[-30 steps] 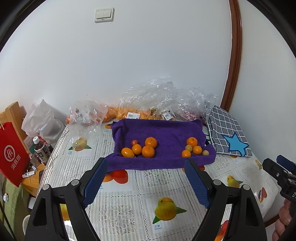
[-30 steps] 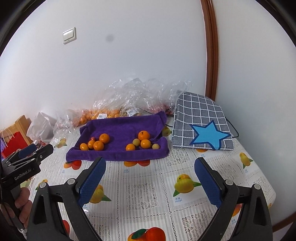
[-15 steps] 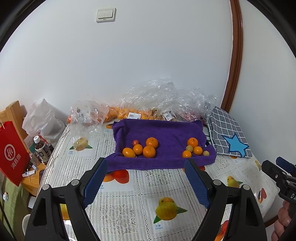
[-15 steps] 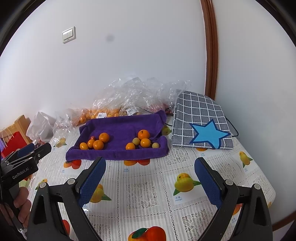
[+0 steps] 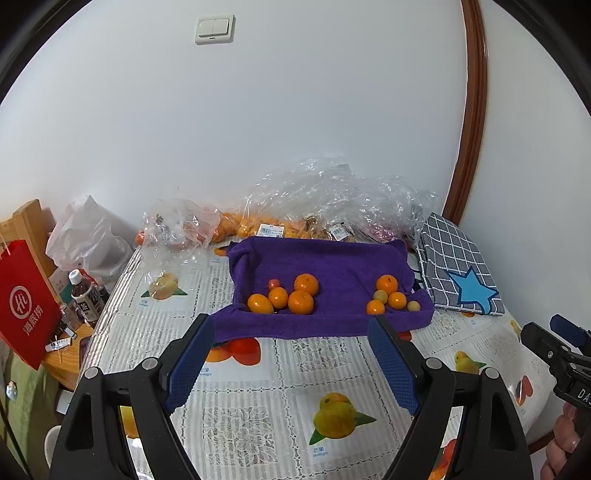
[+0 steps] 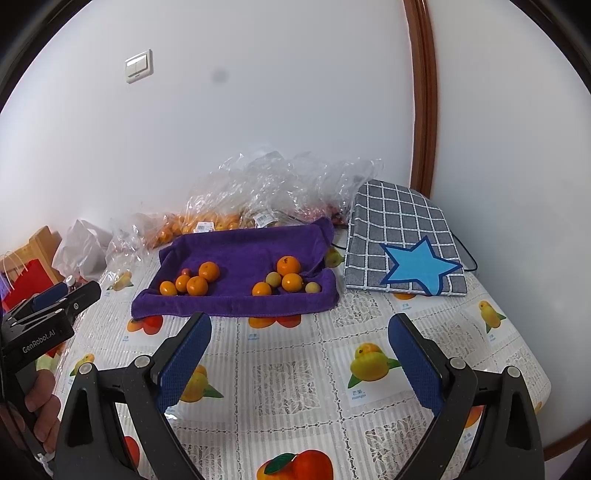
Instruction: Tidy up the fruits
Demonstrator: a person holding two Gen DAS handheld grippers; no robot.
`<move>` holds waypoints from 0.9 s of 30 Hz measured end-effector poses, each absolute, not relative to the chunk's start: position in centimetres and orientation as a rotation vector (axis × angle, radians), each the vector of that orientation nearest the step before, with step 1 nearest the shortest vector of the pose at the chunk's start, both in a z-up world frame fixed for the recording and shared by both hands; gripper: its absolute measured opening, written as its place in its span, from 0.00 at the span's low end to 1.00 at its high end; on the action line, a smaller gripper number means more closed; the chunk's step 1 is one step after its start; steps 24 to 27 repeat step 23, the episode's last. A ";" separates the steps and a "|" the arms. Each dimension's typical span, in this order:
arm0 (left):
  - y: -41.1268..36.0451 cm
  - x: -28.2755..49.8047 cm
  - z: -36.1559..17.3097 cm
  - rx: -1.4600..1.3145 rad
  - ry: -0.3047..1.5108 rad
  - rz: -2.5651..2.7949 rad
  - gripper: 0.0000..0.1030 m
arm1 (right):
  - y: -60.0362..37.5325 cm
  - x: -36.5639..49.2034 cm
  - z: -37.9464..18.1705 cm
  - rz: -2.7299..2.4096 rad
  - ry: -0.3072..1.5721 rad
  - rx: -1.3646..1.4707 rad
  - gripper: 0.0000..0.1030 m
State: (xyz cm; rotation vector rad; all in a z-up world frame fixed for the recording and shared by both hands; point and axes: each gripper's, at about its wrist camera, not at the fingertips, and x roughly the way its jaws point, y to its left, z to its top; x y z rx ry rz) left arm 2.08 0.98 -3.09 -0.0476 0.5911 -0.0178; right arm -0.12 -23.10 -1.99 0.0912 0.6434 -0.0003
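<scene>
Since a second ago almost nothing shifts: both the left tongs (image 5: 291, 363) and right tongs (image 6: 299, 358) stay wide and empty above the tablecloth (image 6: 295, 369), so no fruit moves. On the purple towel (image 5: 332, 258) lie two clusters: five fruits (image 5: 286, 295) left, five fruits (image 5: 391, 297) right

Fruits (image 5: 291, 296) in two clusters, left and right, on purple towel (image 5: 332, 262).

— What's behind the table?
— A plain white wall (image 5: 295, 129) with a light switch (image 5: 214, 29), and a brown wooden door frame (image 6: 421, 96) on the right.
— And to the left?
— A wooden chair (image 5: 27, 221), partly hidden.
</scene>
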 end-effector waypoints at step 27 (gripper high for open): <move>1.0 2.1 -2.7 -0.043 0.584 -0.004 0.81 | -23.0 -0.1 -1.9 0.002 0.645 0.091 0.93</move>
